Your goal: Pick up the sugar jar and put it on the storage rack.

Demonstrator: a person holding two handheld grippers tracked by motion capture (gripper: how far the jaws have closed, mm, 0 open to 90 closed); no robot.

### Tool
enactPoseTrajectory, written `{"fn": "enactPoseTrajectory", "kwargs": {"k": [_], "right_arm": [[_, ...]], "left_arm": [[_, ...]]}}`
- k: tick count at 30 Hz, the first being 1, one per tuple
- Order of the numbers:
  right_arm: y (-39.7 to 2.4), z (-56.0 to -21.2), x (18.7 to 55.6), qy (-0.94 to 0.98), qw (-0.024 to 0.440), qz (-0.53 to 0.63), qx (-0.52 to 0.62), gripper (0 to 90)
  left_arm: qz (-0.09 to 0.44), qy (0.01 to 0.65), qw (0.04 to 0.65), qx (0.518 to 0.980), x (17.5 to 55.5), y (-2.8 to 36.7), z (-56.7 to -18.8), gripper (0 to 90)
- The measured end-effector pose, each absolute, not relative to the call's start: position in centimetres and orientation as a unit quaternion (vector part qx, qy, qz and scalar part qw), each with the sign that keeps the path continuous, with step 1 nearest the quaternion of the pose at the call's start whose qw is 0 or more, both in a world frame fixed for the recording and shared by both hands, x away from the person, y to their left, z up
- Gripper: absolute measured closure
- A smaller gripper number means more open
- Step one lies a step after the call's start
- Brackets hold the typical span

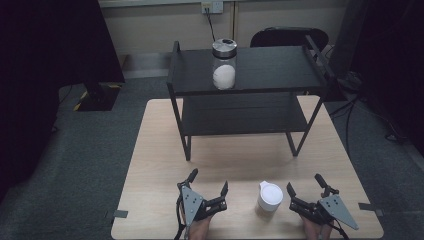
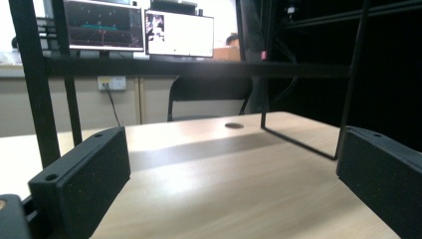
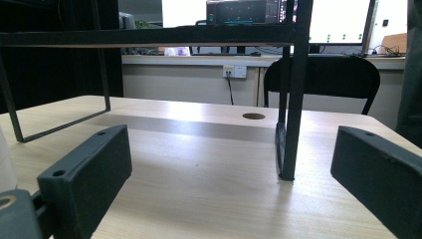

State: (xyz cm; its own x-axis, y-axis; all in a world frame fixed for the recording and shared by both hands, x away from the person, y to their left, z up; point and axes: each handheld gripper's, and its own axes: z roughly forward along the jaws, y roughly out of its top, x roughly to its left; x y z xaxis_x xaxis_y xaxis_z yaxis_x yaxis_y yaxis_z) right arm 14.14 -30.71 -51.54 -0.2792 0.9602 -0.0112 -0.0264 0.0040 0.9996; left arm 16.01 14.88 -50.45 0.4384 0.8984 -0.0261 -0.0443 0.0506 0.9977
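Note:
On the top tier of a black two-tier shelf (image 1: 280,70) stands a glass jar (image 1: 223,65) with a metal lid and white contents. A white lidded cup (image 1: 270,196) sits near the wooden table's front edge. My left gripper (image 1: 208,182) rests to the cup's left, open and empty. My right gripper (image 1: 304,184) rests just right of the cup, also open and empty. In the left gripper view the left gripper (image 2: 234,169) points at bare tabletop under the shelf. In the right gripper view the right gripper (image 3: 231,169) faces a shelf leg (image 3: 293,99), with a pale sliver of the cup (image 3: 4,164) at the far left.
The shelf's legs (image 1: 187,145) stand mid-table, with the lower tier (image 1: 240,117) between them. A black chair (image 1: 287,37) and a wall socket (image 1: 212,7) are behind the table. The tabletop has a round hole (image 3: 254,116) towards its far edge. Dark drapes flank both sides.

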Motion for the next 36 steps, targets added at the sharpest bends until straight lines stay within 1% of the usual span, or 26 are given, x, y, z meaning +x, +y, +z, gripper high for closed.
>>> {"fn": "enactPoseTrajectory", "kwargs": {"k": [3, 11, 19, 36], "right_arm": [[-30.7, -51.5, 14.1, 0.561, 0.433, 0.57, 0.416, 1.5], [-30.7, -51.5, 14.1, 0.561, 0.433, 0.57, 0.416, 1.5], [-30.7, -51.5, 14.1, 0.561, 0.433, 0.57, 0.416, 1.6], [-30.7, -51.6, 14.1, 0.561, 0.433, 0.569, 0.416, 1.6]], "left_arm": [[0.38, 0.369, 0.616, 0.583, 16.2, 14.9, -50.6, 0.1], [0.382, 0.379, 0.614, 0.577, 16.3, 14.8, -51.1, 0.1], [0.381, 0.378, 0.6, 0.594, 16.7, 14.8, -51.6, 0.1], [0.382, 0.381, 0.602, 0.589, 16.7, 14.7, -51.7, 0.4]]}}
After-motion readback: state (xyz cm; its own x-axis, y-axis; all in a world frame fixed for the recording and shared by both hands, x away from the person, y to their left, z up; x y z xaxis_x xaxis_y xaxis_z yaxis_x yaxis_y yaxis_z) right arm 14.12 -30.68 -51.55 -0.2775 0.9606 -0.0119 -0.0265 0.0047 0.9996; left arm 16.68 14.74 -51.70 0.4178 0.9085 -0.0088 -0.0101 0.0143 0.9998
